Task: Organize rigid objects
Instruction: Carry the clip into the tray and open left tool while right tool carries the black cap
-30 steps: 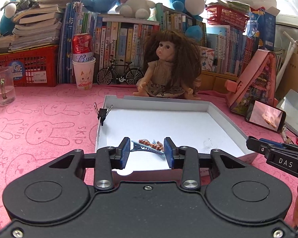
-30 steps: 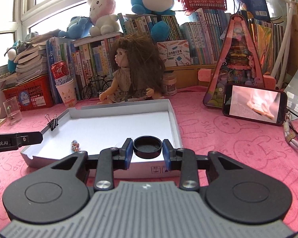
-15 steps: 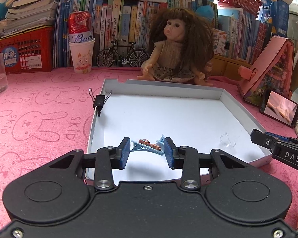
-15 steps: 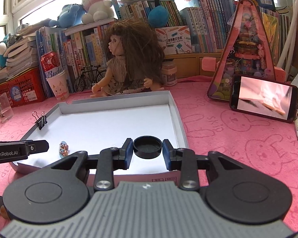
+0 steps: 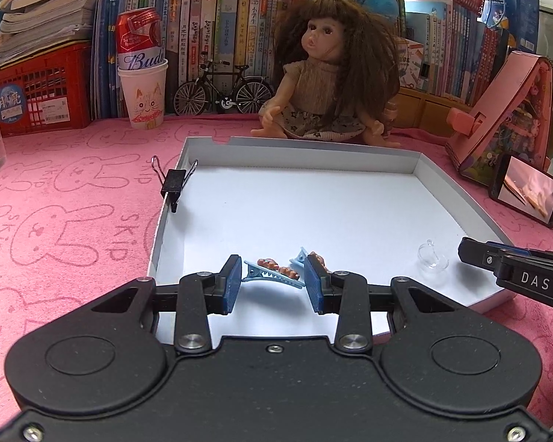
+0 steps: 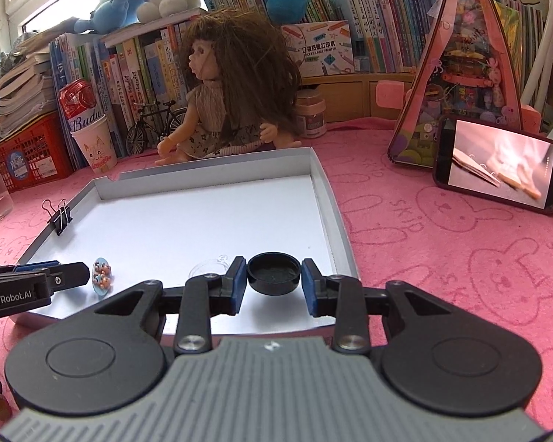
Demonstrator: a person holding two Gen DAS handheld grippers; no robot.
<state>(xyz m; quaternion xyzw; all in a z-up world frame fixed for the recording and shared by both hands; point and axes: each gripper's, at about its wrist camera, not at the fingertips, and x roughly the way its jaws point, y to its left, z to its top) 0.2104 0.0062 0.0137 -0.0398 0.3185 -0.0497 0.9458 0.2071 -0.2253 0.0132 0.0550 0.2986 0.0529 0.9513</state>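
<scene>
Left wrist view: my left gripper [image 5: 272, 283] was clamped on a light-blue hair clip [image 5: 272, 276] with small brown charms, both blue pads touching its ends, clip lying crosswise between them. It hung over the near-left part of the white tray [image 5: 306, 145], close to the near edge. A small clear glass cup [image 5: 432, 260] sat inside the tray at the near-right corner. A black binder clip [image 5: 174, 184] was clipped to the tray's left wall, toward the far corner. My right gripper's finger [image 5: 516, 274] poked in from the right edge, just beside the glass cup. Right wrist view: my right gripper [image 6: 274, 280] was closed on a black round cap [image 6: 274, 273], open side up, pads pressed on both sides. Cap was above the tray floor by the near-right corner, just inside the right wall. Glass cup partly hidden behind my left pad there. Left gripper with the hair clip showed at the tray's near-left corner. Doll [image 6: 226, 92] sat on the pink tablecloth [image 6: 442, 250] touching the tray's far wall. Phone [image 6: 497, 164] leaned, screen lit, toward the cloth's right edge, well apart from the tray.
</scene>
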